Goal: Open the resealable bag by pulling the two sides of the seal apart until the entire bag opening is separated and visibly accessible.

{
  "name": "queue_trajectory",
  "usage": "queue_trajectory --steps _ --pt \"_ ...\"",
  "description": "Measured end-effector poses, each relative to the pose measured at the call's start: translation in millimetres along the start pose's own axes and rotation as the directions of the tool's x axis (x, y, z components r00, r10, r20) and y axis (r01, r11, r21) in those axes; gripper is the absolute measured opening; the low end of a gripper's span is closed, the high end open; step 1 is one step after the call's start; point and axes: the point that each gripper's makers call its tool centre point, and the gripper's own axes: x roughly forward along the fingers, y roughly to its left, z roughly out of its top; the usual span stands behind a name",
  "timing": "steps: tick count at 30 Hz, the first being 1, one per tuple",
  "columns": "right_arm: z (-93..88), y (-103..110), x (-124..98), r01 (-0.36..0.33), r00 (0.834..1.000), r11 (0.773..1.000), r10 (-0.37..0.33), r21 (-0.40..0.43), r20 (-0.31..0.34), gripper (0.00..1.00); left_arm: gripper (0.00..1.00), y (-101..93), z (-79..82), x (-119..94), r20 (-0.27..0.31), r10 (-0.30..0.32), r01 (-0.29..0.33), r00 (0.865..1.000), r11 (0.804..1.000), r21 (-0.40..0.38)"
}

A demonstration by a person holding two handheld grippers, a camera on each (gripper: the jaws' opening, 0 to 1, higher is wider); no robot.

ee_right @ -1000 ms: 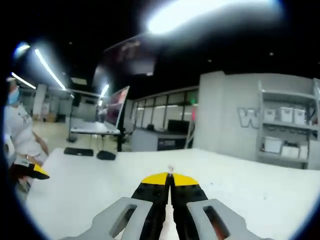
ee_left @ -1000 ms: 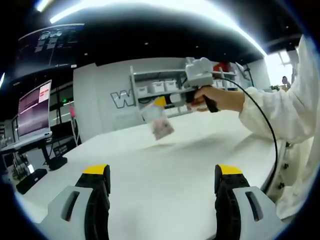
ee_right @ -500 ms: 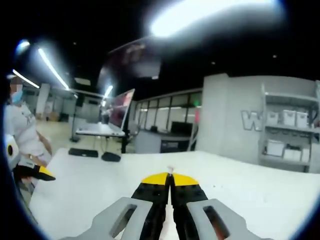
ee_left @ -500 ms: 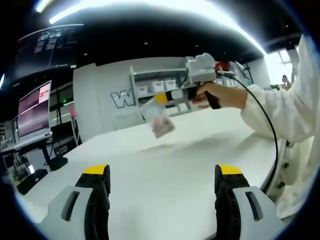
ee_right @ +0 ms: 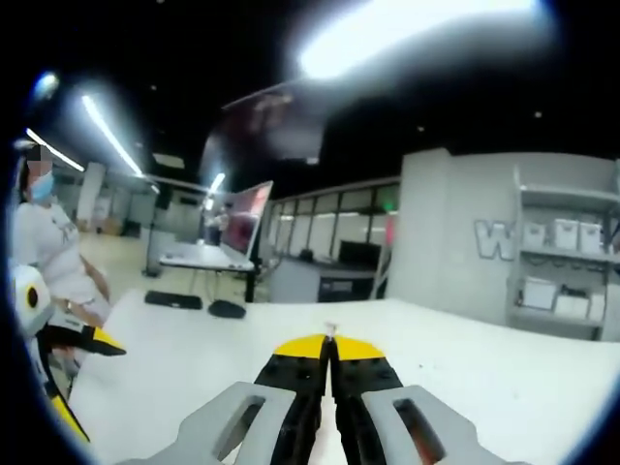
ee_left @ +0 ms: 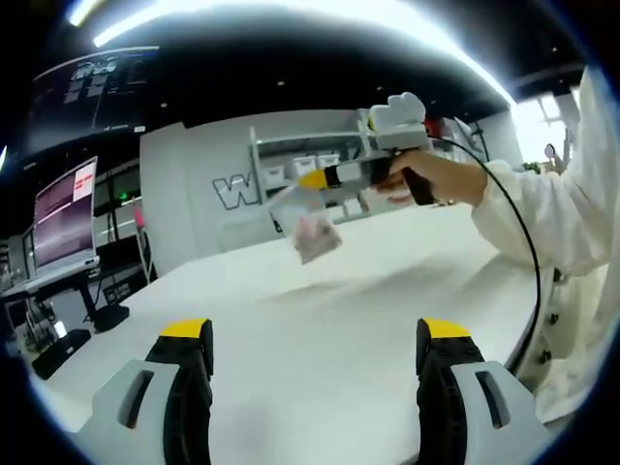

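Note:
A small clear resealable bag [ee_left: 312,231] with pinkish contents hangs in the air above the white table [ee_left: 320,310]. My right gripper [ee_left: 308,180], held by a hand [ee_left: 436,179], is shut on the bag's top edge. In the right gripper view, the right gripper [ee_right: 330,347] has its yellow-tipped jaws pressed together, and a sliver of the bag [ee_right: 330,333] pokes out between them. My left gripper [ee_left: 315,334] stands open low over the table, well short of the bag, with nothing between its jaws. Its yellow-tipped fingers [ee_right: 97,339] show at the left edge of the right gripper view.
A person's white sleeve [ee_left: 552,213] runs along the right side. A shelf with white bins [ee_left: 291,170] stands behind the table. A monitor [ee_left: 66,208] is off to the left. A keyboard [ee_right: 174,299] and mouse [ee_right: 228,309] lie at the table's far end.
The right gripper has risen slightly with the bag, which now hangs a little higher. The left gripper has stayed put and open.

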Motion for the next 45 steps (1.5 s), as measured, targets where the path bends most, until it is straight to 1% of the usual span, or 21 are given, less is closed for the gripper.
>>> queue_trajectory --steps 5,10,22,24,36,45 --pt "2.4 3.7 -4.3 -0.011 1.000 1.000 0.011 -0.006 0.003 0.00 0.85 -2.2 0.2 1.3 -0.003 -0.006 0.006 1.000 1.000 0.004" --pt "4.4 6.7 -5.8 -0.022 1.000 1.000 0.022 0.006 0.011 0.00 0.85 -3.5 0.9 0.6 -0.003 -0.009 0.009 1.000 1.000 0.005" --pt "5.6 11.1 -12.9 -0.028 0.999 1.000 0.028 -0.004 0.016 0.00 0.85 -3.7 1.1 0.7 -0.005 -0.009 0.009 1.000 1.000 0.006" --pt "5.2 10.7 -14.0 -0.024 1.000 1.000 0.025 -0.013 0.014 0.00 0.85 -3.6 0.8 0.6 -0.005 -0.008 0.008 1.000 1.000 0.007" --pt "2.1 6.9 -21.2 -0.012 1.000 1.000 0.012 -0.004 0.014 0.00 0.85 -5.4 0.2 0.3 -0.007 -0.011 0.011 1.000 1.000 0.010" --pt "0.1 3.3 -26.6 0.001 1.000 1.000 0.000 -0.004 0.016 0.00 0.85 -3.2 -0.7 -1.4 -0.009 -0.003 0.003 1.000 1.000 0.012"
